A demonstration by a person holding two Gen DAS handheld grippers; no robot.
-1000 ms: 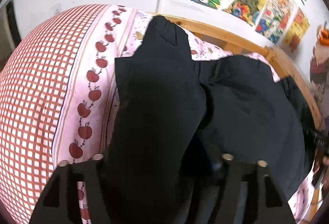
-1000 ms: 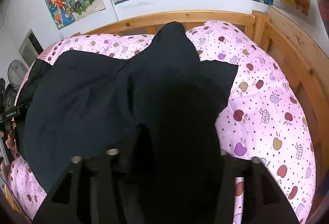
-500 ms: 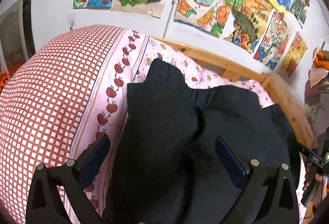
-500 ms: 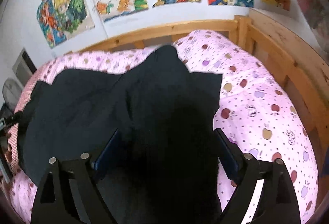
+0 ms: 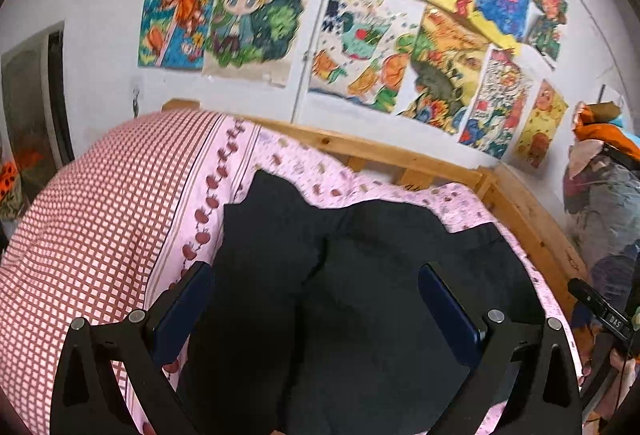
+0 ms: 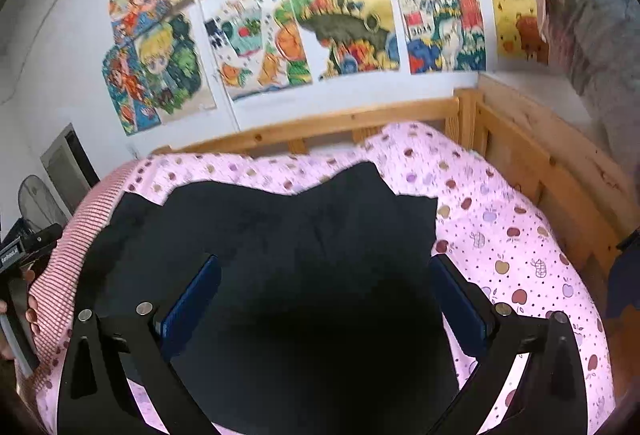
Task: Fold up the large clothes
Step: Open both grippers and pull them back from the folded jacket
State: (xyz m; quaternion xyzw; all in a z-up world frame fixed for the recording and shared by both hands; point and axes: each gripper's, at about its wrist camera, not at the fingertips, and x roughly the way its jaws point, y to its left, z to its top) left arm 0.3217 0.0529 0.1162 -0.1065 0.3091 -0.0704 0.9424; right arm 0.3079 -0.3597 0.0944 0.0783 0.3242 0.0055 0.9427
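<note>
Dark clothing fills the lower middle of both views: a black garment lies spread on a bed with a pink apple-print sheet. In the left wrist view the garment shows two lobes that meet along a crease running down from the middle of the frame; a narrow tongue of cloth points toward the upper middle, where it ends short of the wooden bed rail. A red-and-white checked cover takes up the left side of that frame, bordered by a row of red apples just beside the garment's left edge.

The left gripper is released: its two blue-padded fingers stand wide apart at the bottom of the frame, one over the left edge of the garment, one over its right part, with nothing between them. Whether the pads touch the cloth cannot be told.

In the right wrist view the garment again occupies the lower middle, its pointed end reaching toward the rail at the upper middle. The pink sheet lies bare to the right. The right gripper is likewise released, its fingers spread wide at the bottom and gripping nothing.

Bright drawings cover the white wall across the top of both frames. At the left edge of the right wrist view a hand holds a dark device.
</note>
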